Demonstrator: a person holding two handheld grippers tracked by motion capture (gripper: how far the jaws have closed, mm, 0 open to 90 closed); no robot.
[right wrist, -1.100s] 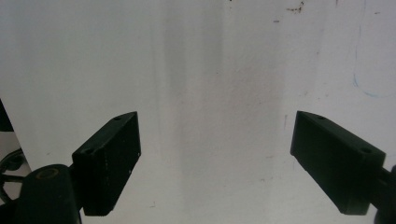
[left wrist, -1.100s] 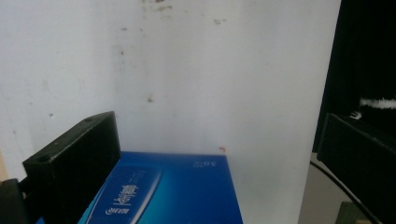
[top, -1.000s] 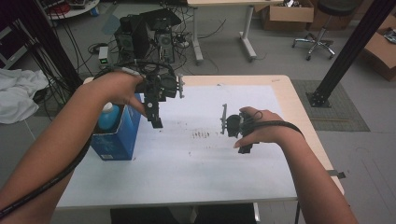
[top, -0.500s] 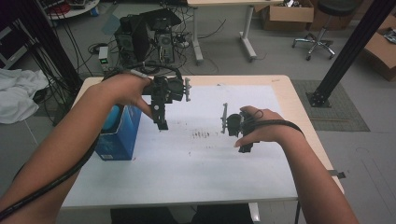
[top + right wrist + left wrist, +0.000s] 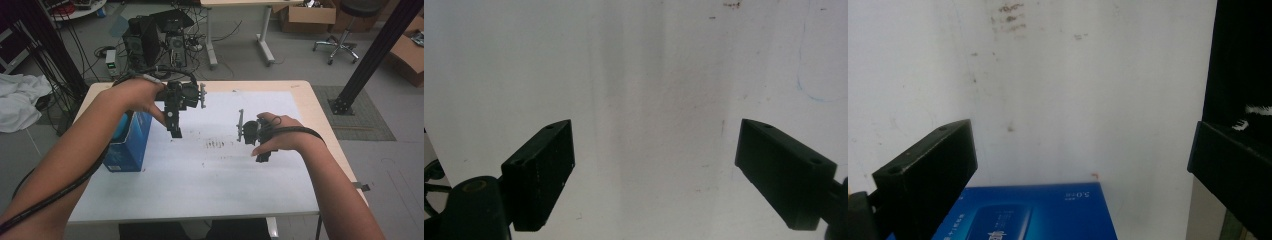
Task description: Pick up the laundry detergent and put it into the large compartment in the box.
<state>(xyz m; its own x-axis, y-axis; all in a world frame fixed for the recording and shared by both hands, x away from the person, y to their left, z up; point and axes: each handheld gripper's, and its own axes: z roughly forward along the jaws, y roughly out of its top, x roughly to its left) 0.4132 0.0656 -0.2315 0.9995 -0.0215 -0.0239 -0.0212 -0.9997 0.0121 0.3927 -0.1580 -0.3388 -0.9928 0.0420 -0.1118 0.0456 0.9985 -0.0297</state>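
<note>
From the high view, a person's two forearms reached in over a counter (image 5: 210, 190) covered by a white, lightly stained sheet. The left hand (image 5: 137, 97) held the left tongs (image 5: 174, 131) lifted above the sheet, pointing down toward it, just to the right of a blue box (image 5: 127, 145) that stood near the counter's left edge. The right hand (image 5: 277, 137) held the right tongs (image 5: 241, 126) low over the middle of the sheet, well apart from the box and from the other tongs. A thick black cable (image 5: 60, 192) trailed back along the left forearm.

In the left gripper view, the left tongs (image 5: 1083, 165) stood wide open with nothing between the jaws; the box (image 5: 1033, 212), with its printed blue top, lay below and behind the gap, untouched, against the white sheet (image 5: 1073, 90).

In the right gripper view, the right tongs (image 5: 654, 175) were likewise spread wide and held nothing, with only the marked white sheet (image 5: 649, 65) beneath them.

Beyond the counter, the floor held a dark computer case (image 5: 145, 42) with tangled cables, a cardboard box (image 5: 305, 12) and an office chair (image 5: 345, 30); a heap of white cloth (image 5: 20, 102) lay at the left.
</note>
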